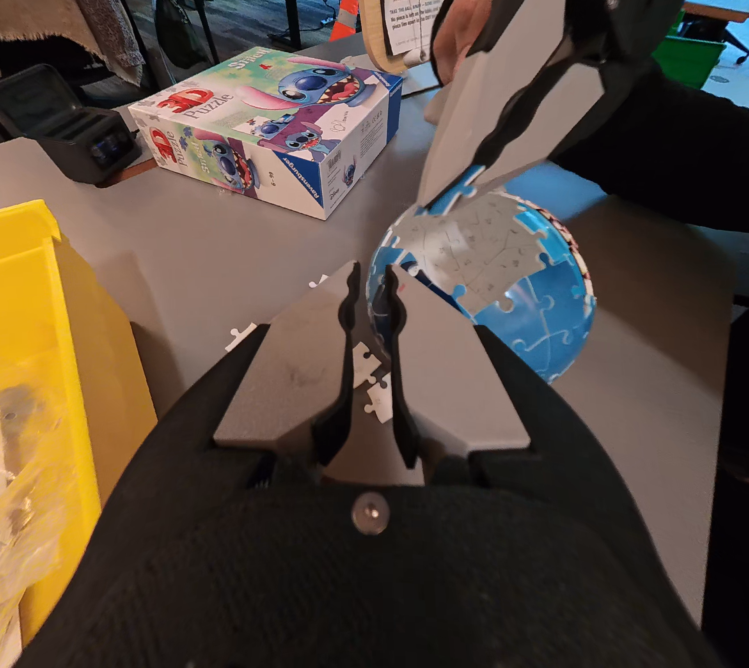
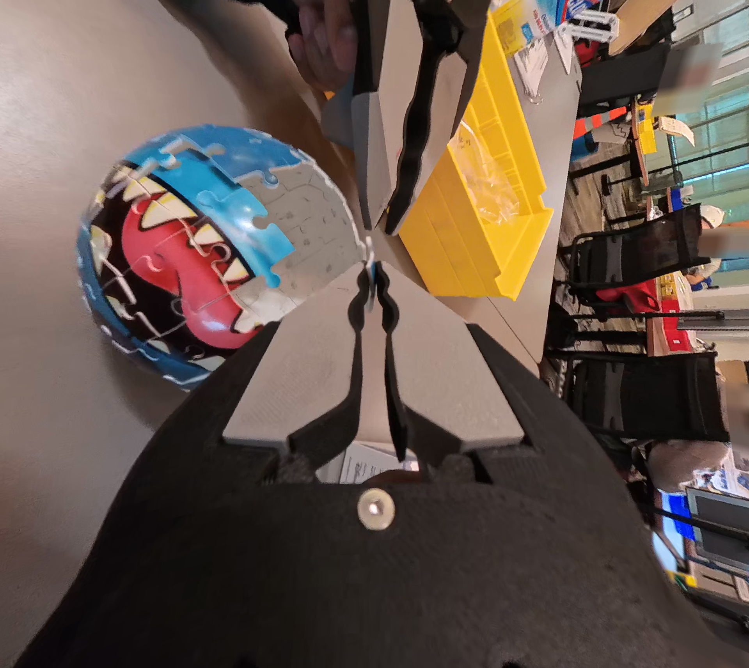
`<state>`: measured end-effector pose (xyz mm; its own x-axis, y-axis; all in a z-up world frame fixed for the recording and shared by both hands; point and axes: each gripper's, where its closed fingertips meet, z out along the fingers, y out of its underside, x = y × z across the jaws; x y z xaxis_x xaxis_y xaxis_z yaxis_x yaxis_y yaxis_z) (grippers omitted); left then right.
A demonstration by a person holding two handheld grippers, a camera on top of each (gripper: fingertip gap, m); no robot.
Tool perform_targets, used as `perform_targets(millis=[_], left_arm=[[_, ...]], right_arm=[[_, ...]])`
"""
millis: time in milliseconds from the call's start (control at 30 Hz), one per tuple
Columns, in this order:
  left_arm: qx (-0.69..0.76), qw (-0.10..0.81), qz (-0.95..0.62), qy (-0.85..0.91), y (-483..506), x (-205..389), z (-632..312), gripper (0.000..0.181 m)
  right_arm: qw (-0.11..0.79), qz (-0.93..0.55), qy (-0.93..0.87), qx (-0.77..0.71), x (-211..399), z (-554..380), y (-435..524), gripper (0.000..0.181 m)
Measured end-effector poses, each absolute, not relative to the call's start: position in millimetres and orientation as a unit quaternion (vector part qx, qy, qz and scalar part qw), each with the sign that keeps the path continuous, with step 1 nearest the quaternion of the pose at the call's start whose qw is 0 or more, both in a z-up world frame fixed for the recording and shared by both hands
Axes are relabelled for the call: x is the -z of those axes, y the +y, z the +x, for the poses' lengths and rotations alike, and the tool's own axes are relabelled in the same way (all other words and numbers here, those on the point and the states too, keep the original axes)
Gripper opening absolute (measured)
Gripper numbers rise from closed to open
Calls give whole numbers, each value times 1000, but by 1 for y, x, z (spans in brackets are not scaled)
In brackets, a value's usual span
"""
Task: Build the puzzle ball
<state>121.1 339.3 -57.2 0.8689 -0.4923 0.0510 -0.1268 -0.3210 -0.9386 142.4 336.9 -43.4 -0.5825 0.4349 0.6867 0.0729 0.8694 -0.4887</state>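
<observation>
Blue plastic is showing across most of the partly built puzzle ball [image 1: 527,296], a hollow curved-piece sphere that is sitting on the grey worktop [image 1: 202,243] with a patch of grey piece-backs facing up. It is looking light and stiff but fragile: pieces are only interlocking at their tabs, so a squeeze across the shell would likely pop seams. The glossy faces probably slip, so the open rim edge is the better hold.

The right hand-held gripper [image 2: 372,280] is pinching a small blue curved puzzle piece [image 1: 458,190] at the ball's upper rim, its fingers clenched on it. The left hand-held gripper [image 1: 373,271] is hovering just beside the ball, its fingers nearly together on nothing visible. Loose white-backed pieces [image 1: 371,369] are lying near the ball. A printed puzzle box [image 1: 267,130] is resting behind it, and a yellow plastic bin [image 1: 36,365] is standing well apart from it.
</observation>
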Motion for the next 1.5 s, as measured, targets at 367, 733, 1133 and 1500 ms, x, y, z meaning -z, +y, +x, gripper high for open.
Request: perform_targets(millis=[367, 733, 1133, 1500], left_arm=[[186, 591, -760, 199, 312, 35, 128, 41], [101, 551, -801, 212, 255, 84, 147, 90], [60, 510, -840, 177, 258, 121, 157, 94], [-40, 493, -826, 270, 297, 135, 154, 115]], right_arm=[[371, -352, -797, -321, 16, 184, 386, 0], [88, -577, -711, -392, 143, 279, 395, 0], [152, -561, -745, -327, 138, 287, 416, 40], [375, -331, -814, -295, 109, 225, 360, 97]])
